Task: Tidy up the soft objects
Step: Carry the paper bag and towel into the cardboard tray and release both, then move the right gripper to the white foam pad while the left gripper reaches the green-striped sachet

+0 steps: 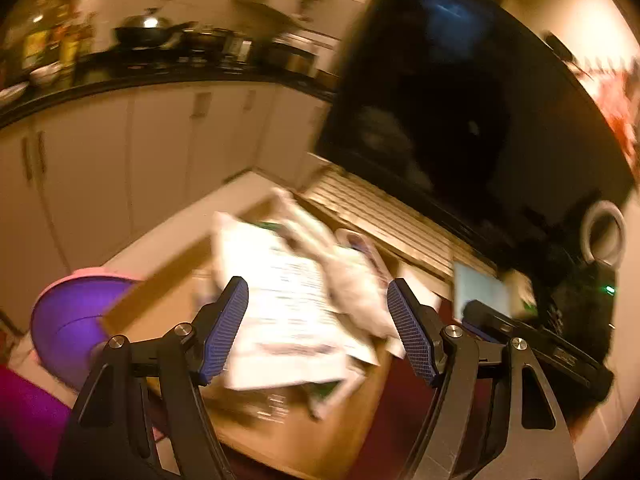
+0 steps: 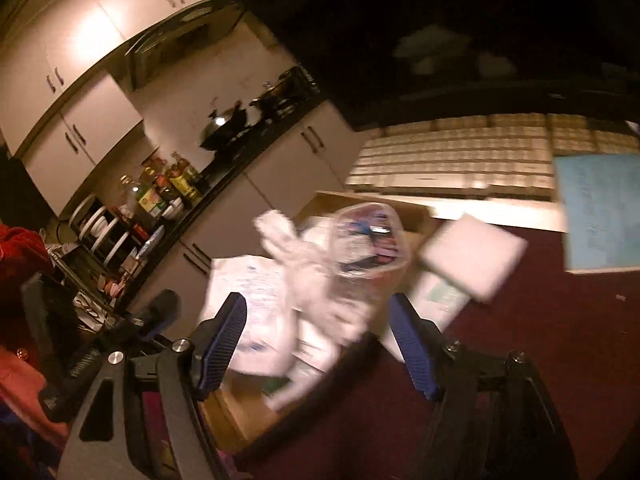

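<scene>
**Both grippers let go over the box, bags look dropped in**

So here's where things stand. The left gripper [image 1: 318, 322] has its jaws spread wide with nothing pinched between the blue pads [image 1: 226, 332]. Same story for the right gripper [image 2: 318, 340]: wide apart, holding nothing. The soft stuff sits in line with both gaps, but the pads aren't pressing on it in either view.

The soft stuff itself is a heap of white plastic bags [image 1: 288, 300], crumpled, with printed text on them, plus a clear bag [image 2: 370, 240] with something colourful inside. They're piled in the cardboard box [image 1: 168, 264], which sits on a dark red surface [image 2: 540, 340]. Some of the pile pokes up above the box rim and a bit seems to hang over the near edge. Both views are pretty blurry, so I can't say exactly how it's settled.

My read: this is the release step, bags just deposited into the box. Next move probably calls for clearing the pile without snagging it, then either pressing the loose bits down so they stay inside, or going for another soft item. There's a white flat pad-like thing [image 2: 476, 256] just beside the box on the right that might be a candidate, though I can't tell what it is.

Also a purple bowl [image 1: 72, 320] to the left of the box, untouched.
</scene>
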Available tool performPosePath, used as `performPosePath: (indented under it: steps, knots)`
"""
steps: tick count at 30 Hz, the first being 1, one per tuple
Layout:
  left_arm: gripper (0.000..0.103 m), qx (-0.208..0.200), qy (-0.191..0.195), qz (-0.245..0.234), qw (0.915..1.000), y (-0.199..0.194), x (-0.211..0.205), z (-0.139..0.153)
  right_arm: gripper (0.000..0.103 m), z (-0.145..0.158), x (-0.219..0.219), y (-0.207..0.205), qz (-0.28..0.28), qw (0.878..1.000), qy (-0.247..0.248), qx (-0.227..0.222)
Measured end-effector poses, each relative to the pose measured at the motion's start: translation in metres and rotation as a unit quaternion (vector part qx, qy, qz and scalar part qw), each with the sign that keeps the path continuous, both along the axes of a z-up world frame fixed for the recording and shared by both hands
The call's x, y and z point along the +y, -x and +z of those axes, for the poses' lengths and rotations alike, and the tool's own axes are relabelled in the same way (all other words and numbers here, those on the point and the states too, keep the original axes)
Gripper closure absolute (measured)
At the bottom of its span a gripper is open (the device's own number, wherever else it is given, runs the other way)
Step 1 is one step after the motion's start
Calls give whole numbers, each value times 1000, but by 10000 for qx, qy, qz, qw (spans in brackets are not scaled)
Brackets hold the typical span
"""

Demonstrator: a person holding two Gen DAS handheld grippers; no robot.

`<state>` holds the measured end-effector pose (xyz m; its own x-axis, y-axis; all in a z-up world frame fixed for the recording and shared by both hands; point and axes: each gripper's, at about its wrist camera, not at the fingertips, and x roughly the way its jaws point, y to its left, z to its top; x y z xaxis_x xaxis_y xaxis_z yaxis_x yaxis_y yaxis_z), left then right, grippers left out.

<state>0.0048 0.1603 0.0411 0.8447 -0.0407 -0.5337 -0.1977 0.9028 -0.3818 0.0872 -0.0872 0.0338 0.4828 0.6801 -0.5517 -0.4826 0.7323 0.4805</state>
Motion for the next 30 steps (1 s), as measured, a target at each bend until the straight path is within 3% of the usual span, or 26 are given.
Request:
performPosePath:
  steps: [6,12,19,23,30]
  knots:
    - [30,217,20,-716,9972,-19,-47,-6,29,-11,-25,-42,89,9965,729,399]
    - [30,468,-150,-894,9948,-24,-70,-17,29,-26,-3,-88,329,9867,1425,709]
    - [30,573,-61,-908,9942,-20,-67,-22,29,-35,31,-130,637,9776,1905,627]
    - [30,574,-63,-923,9941,-17,-65,-23,29,-47,37,-128,975,9697,2134,679]
    - [30,585,-36,-1149,9916,-23,-72,-21,32,-48,34,-106,765,9661,2417,479]
